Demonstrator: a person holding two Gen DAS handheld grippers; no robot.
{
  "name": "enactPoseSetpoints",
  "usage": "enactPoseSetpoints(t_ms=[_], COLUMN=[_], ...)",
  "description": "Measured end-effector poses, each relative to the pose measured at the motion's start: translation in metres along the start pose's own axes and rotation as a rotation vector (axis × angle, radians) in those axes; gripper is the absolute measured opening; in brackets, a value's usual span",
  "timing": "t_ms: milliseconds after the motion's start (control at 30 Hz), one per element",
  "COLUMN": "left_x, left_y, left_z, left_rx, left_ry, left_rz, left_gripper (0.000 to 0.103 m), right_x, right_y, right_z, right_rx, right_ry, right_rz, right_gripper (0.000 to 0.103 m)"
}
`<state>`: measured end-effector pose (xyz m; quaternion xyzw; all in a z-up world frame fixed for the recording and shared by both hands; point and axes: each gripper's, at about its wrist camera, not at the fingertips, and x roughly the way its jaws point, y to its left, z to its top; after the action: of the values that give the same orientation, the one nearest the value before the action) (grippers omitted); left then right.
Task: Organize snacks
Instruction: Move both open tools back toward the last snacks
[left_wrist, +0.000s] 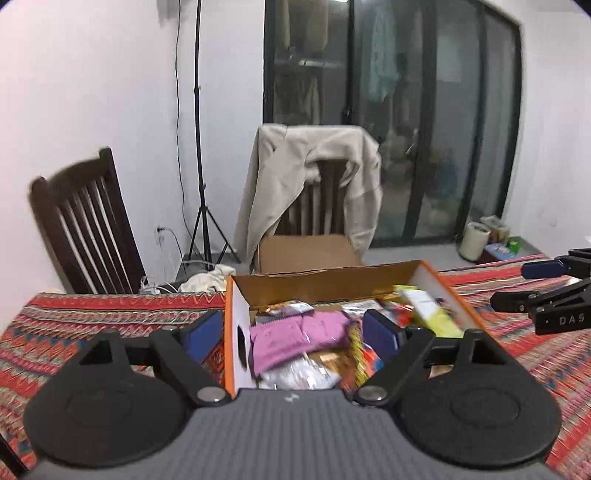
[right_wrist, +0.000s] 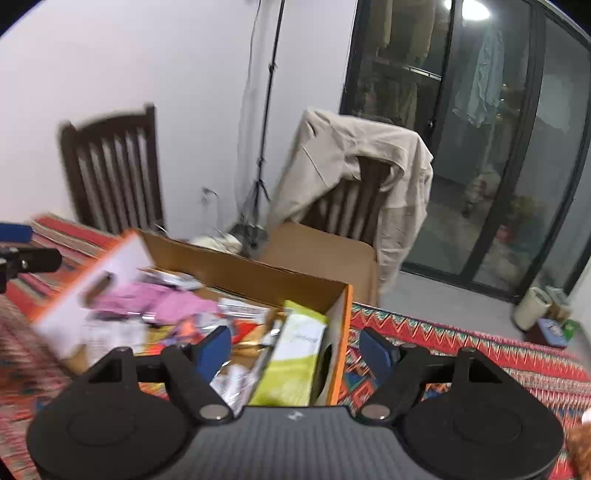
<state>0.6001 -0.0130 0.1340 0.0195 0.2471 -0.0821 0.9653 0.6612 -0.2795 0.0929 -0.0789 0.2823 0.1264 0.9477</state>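
Snacks (left_wrist: 299, 332) lie heaped in an open cardboard box (left_wrist: 325, 282) with orange outer walls, which stands on a counter covered by a red patterned cloth (left_wrist: 92, 314). On top I see a pink packet (right_wrist: 173, 304) toward the left end and a yellow-green packet (right_wrist: 295, 354) leaning on the right end wall.

The left gripper (left_wrist: 295, 334) has its jaws wide apart, one on each side of the left end wall of the box, and nothing is pressed between the pads. The right gripper (right_wrist: 295, 350) is also spread, with the right end wall and the yellow-green packet between its jaws, but it has no hold on either.

In my judgement almost all snacks are already in the box, so the task seems near its end: either the box is just let go, or it is about to be taken by both ends. If so, each gripper must close on its thin wall evenly and keep loose wrappers out of the pads.
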Motion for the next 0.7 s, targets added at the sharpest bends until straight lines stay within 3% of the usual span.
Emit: enactPoseSetpoints(t_ms=[200, 333, 467, 700], left_x=[-0.117, -0.185, -0.246, -0.316], left_y=[-0.009, -0.017, -0.022, -0.032], left_z=[-0.048, -0.081, -0.119, -0.196], left_rx=[0.01, 0.056, 0.098, 0.137], left_ry=[-0.069, -0.124, -0.205, -0.244], left_rz=[-0.043, -0.017, 0.033, 0.07], left_gripper=[0.093, 0.097, 0.103, 0.103], right_x=[-0.116, -0.19, -0.248, -0.318], right_y=[0.022, 0.047, 0.072, 0.115], right_z=[-0.035, -0.067, -0.103, -0.179], right_rx=[-0.038, -0.085, -0.121, -0.134], right_ry=[-0.099, -0.157, -0.187, -0.205], right_rz=[0.061, 0.069, 0.08, 0.073], right_gripper=[0.083, 0.089, 0.093, 0.096])
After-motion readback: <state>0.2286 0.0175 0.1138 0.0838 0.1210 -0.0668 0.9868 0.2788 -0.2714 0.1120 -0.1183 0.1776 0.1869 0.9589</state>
